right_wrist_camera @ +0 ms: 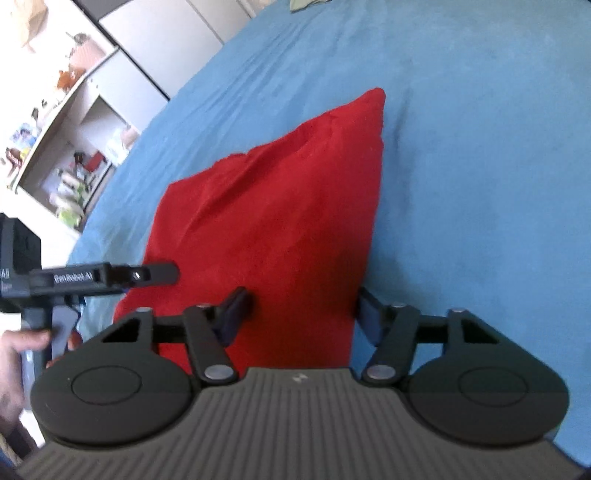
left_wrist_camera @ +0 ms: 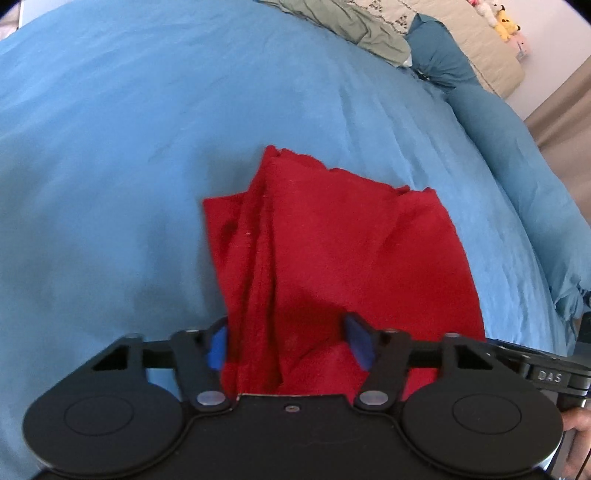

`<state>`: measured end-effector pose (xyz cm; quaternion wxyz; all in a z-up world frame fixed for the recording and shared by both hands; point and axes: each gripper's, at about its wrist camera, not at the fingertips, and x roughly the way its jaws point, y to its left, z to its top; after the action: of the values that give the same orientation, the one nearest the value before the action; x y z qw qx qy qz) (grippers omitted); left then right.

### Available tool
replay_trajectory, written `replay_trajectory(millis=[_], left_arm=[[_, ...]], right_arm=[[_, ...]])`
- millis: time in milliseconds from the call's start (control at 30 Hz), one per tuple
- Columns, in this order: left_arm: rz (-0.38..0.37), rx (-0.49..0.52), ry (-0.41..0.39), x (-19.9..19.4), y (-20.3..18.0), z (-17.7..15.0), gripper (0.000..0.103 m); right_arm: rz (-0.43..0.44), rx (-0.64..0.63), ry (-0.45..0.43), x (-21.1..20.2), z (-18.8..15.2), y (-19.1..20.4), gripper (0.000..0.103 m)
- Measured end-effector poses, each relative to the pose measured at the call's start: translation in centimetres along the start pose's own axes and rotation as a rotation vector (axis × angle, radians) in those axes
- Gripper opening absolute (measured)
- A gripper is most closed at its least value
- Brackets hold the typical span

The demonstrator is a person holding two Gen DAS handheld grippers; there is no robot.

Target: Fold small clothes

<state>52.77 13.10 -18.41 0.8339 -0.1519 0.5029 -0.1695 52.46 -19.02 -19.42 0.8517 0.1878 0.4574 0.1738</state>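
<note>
A red cloth (left_wrist_camera: 332, 240) lies folded and rumpled on the blue bedspread (left_wrist_camera: 110, 147). My left gripper (left_wrist_camera: 291, 339) is open just above the cloth's near edge, with cloth between its spread blue-padded fingers. In the right wrist view the same red cloth (right_wrist_camera: 280, 206) tapers to a far corner. My right gripper (right_wrist_camera: 299, 314) is open over the cloth's near end, its fingers straddling the fabric. The left gripper's body (right_wrist_camera: 92, 280) shows at the left of the right wrist view, by the cloth's left edge.
Crumpled green and beige bedding (left_wrist_camera: 369, 29) and a teal pillow (left_wrist_camera: 436, 55) lie at the bed's far end. Plush toys (left_wrist_camera: 506, 22) sit by the wall. White shelves with clutter (right_wrist_camera: 74, 129) stand beyond the bed's left edge.
</note>
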Motion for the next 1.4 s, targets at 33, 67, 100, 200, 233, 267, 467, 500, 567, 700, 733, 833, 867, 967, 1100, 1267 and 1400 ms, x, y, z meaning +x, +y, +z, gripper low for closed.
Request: replay_trajectory(millis=[33, 67, 100, 200, 233, 267, 467, 500, 567, 700, 733, 833, 867, 967, 1100, 1267, 1400], left_arm=[[-0.001, 0.006, -0.001, 0.2, -0.3, 0.1, 0.049], [0.001, 0.009, -0.003, 0.0, -0.8, 0.1, 0.041], [0.016, 0.009, -0.009, 0.0, -1.1, 0.1, 0.036], [0.033, 0.01, -0.031, -1.0, -2.1, 0.4, 0.026], [0.028, 0.016, -0.039, -1.5, -2.5, 0.4, 0.025], [0.025, 0.029, -0.047, -2.2, -3.2, 0.4, 0.024], [0.003, 0.15, -0.096, -6.6, -9.4, -2.3, 0.023], [-0.007, 0.169, -0.105, -7.2, -10.5, -3.2, 0.023], [-0.038, 0.179, -0.111, -7.9, -12.5, -5.1, 0.023], [-0.067, 0.207, -0.105, -7.6, -15.9, -9.7, 0.023], [-0.06, 0.22, -0.096, -7.0, -16.6, -10.6, 0.023], [-0.048, 0.219, -0.051, -4.6, -18.0, -13.5, 0.023], [-0.025, 0.224, -0.051, -3.9, -18.2, -14.4, 0.023], [0.061, 0.265, -0.083, -3.2, -18.7, -15.7, 0.023], [0.101, 0.27, -0.071, -2.1, -18.0, -15.6, 0.032], [0.141, 0.285, -0.07, -1.3, -17.3, -16.5, 0.042], [0.155, 0.279, -0.084, -1.8, -17.1, -16.8, 0.047]], right_arm=[[0.004, 0.003, -0.009, 0.1, 0.0, 0.1, 0.06], [0.0, -0.005, -0.021, 0.1, 0.0, 0.4, 0.054], [-0.008, -0.019, -0.035, -0.2, -0.1, 0.8, 0.046], [-0.023, -0.055, -0.082, -1.5, 0.0, 2.1, 0.038], [-0.02, -0.056, -0.098, -2.2, 0.1, 2.4, 0.037], [-0.012, -0.058, -0.118, -3.1, 0.2, 2.8, 0.036], [0.022, -0.096, -0.164, -9.7, -0.5, 3.5, 0.036], [0.018, -0.111, -0.166, -10.8, -0.9, 3.4, 0.036], [0.005, -0.151, -0.172, -13.6, -2.3, 2.8, 0.036], [-0.011, -0.131, -0.174, -17.8, -5.6, 0.4, 0.036], [-0.018, -0.122, -0.172, -18.4, -6.7, -0.4, 0.036], [-0.051, -0.118, -0.148, -19.0, -10.4, -2.4, 0.036], [-0.063, -0.103, -0.136, -18.6, -11.6, -3.4, 0.036], [-0.083, -0.05, -0.158, -18.1, -14.0, -6.2, 0.036], [-0.059, 0.049, -0.175, -17.4, -15.3, -9.1, 0.038], [-0.068, 0.033, -0.179, -16.9, -15.6, -8.9, 0.042], [-0.081, 0.007, -0.166, -17.5, -15.5, -8.9, 0.048]])
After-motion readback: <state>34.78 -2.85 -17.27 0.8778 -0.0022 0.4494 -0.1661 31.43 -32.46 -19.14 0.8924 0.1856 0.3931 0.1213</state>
